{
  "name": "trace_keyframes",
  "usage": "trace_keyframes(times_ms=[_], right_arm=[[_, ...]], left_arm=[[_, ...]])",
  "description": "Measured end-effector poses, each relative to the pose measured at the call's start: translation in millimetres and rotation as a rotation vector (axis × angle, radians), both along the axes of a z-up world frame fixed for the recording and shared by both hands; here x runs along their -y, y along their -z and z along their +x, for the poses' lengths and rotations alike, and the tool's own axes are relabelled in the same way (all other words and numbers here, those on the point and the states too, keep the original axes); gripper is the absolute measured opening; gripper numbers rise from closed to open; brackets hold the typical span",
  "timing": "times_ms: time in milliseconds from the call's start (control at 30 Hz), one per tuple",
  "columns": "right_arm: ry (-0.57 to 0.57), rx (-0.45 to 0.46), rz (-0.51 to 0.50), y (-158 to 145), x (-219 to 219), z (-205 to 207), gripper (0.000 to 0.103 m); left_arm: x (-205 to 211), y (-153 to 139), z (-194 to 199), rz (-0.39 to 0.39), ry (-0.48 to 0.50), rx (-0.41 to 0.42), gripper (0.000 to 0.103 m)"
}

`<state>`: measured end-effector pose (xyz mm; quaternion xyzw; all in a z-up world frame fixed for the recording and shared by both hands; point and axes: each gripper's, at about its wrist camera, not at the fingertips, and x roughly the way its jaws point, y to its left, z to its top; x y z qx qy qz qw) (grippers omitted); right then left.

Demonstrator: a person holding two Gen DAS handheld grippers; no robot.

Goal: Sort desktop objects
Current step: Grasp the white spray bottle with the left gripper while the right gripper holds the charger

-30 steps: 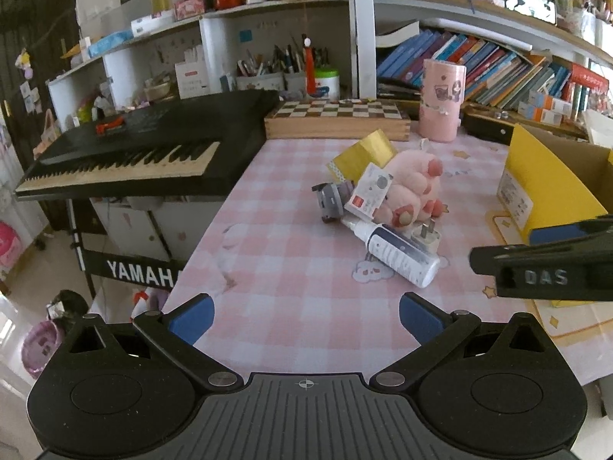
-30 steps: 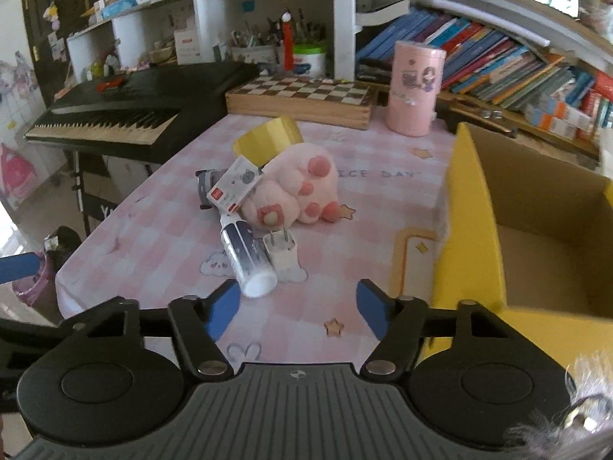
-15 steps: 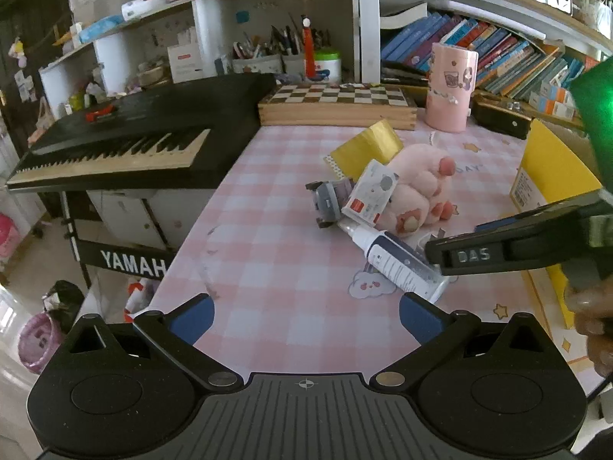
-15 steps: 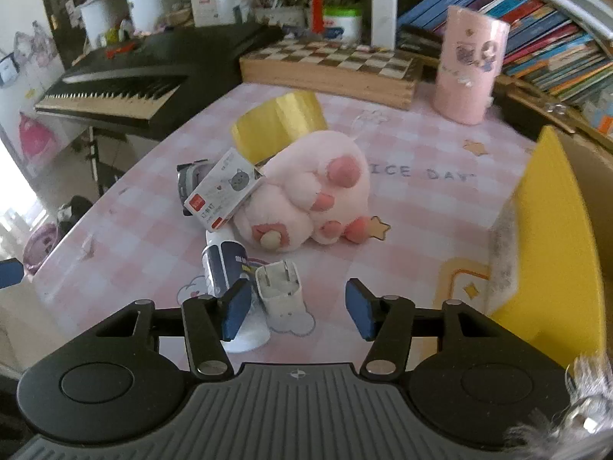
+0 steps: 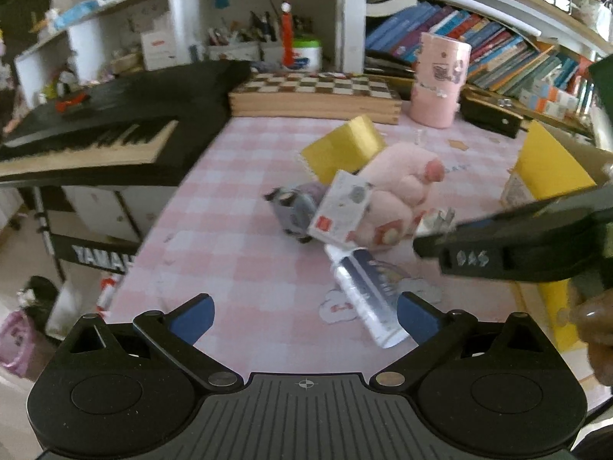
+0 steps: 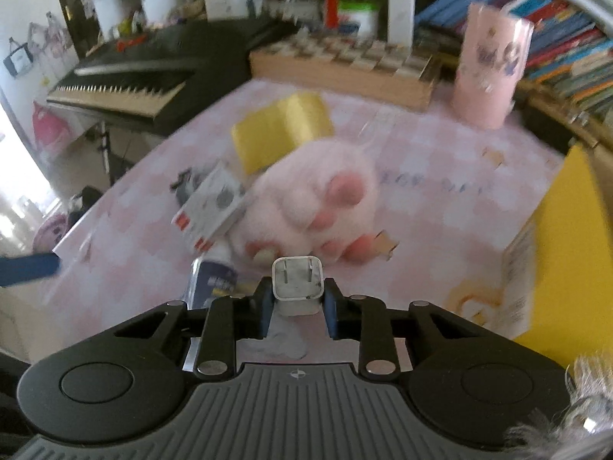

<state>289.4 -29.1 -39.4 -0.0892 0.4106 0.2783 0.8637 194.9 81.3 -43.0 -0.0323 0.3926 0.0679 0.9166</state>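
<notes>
White charger plug (image 6: 298, 287) caught between the closing right tongs (image 6: 297, 299), pads flush on both flanks, prongs aimed up and away toward the pink plush (image 6: 314, 207), long axis along the fingers. Just beside the plug: tube (image 5: 366, 299), carton (image 5: 341, 211), plush, yellow pouch (image 5: 343, 149), all on the table (image 5: 237, 260). Sorting barely begun; yellow box (image 6: 567, 253) beyond the plug probably the destination. Left tongs (image 5: 304, 314) spread wide, empty.

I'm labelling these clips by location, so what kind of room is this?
Most likely a home study or child's room: crowded bookshelves line the wall, a Yamaha electronic keyboard stands beside the table, and a pink plush toy lies on the pink checked tablecloth.
</notes>
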Motion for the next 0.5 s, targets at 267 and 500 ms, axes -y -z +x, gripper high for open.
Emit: trace_keyframes(times_ms=[267, 500], right_arm=[[0.038, 0.097, 0.032, -32.1, 23.7, -9.5, 0.025], [0.037, 0.115, 0.020, -36.7, 29.5, -17.7, 0.025]], left_arm=[[8.5, 19.6, 33.8, -0.094, 0.037, -0.055, 0.065], [21.0, 32.4, 45.8, -0.091, 0.071, -0.097, 0.041]])
